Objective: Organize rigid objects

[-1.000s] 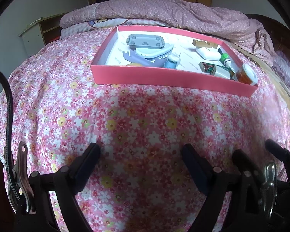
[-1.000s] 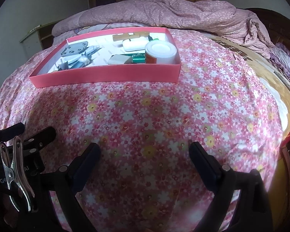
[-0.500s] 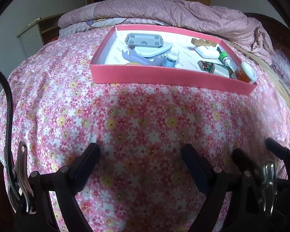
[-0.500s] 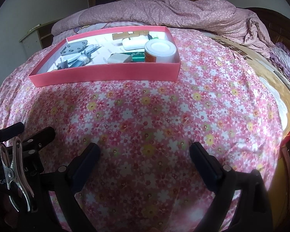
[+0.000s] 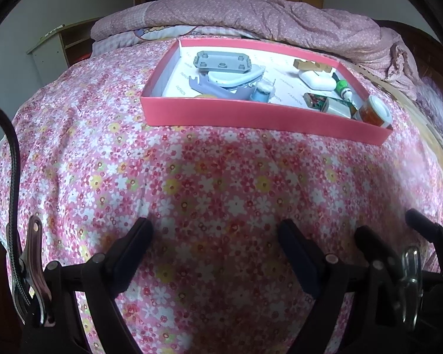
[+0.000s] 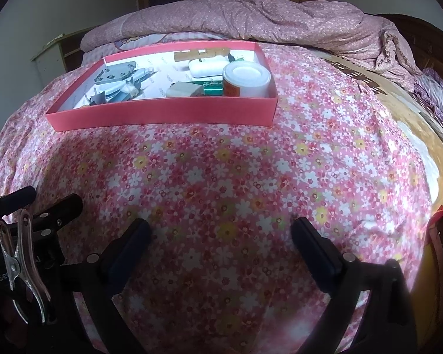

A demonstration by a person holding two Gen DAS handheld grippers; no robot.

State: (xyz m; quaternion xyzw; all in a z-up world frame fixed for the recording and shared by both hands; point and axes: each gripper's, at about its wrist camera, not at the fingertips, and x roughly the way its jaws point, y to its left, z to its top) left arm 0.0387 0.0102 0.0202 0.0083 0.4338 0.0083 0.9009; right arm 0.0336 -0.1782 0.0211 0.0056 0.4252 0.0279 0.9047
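Both hand-held grippers (image 5: 214,236) (image 6: 220,234) spread wide, empty, above floral bedspread (image 5: 209,177), pink tray (image 5: 260,115) beyond

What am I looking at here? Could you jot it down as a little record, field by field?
Setting: a bed under a pink floral sheet, a rumpled purple quilt at the far end
Container: a shallow pink tray lying on the sheet
In the tray: a grey studded plate, a white case, a wooden block, an orange jar with a white lid, a green-capped tube and other small items
Left tongs: open, empty, over bare sheet
Right tongs: open, empty, short of the tray
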